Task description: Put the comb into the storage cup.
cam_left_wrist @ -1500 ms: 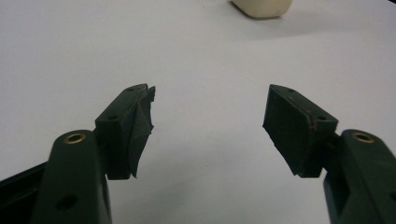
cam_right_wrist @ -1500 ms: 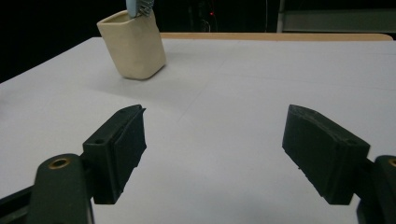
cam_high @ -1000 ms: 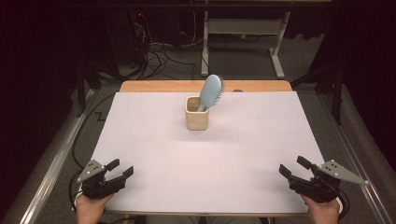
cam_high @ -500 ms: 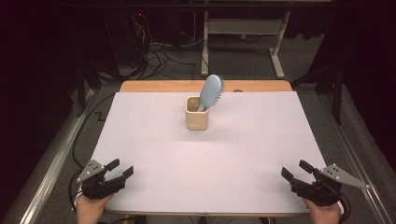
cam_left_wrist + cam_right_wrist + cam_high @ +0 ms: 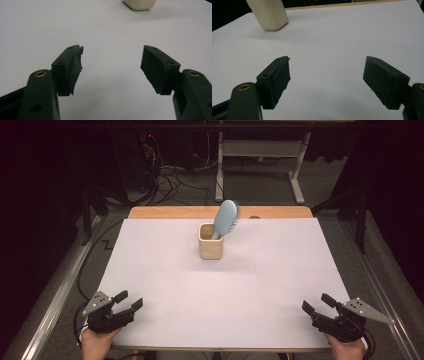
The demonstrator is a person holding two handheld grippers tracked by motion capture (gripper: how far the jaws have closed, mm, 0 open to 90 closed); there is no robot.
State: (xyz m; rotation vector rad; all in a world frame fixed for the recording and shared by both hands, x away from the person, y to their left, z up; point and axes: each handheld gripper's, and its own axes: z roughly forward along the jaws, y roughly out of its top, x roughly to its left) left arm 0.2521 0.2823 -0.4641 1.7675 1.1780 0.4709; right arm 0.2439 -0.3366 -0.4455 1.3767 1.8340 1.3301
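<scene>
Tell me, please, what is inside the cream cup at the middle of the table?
A light blue hairbrush stands in the cream cup, head up and leaning right, bristles facing right. Its handle end is hidden by the cup's wall, as is the cup's bottom.

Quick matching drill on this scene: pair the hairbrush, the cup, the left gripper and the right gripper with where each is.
Things:
1. hairbrush
2. cup
3. left gripper
4. right gripper

Places:
A. near right corner of the table, jaws open
B. mid-table, toward the far edge
C. standing tilted in the cup
D. near left corner, jaws open

Pairs: 1-C, 2-B, 3-D, 4-A
</scene>
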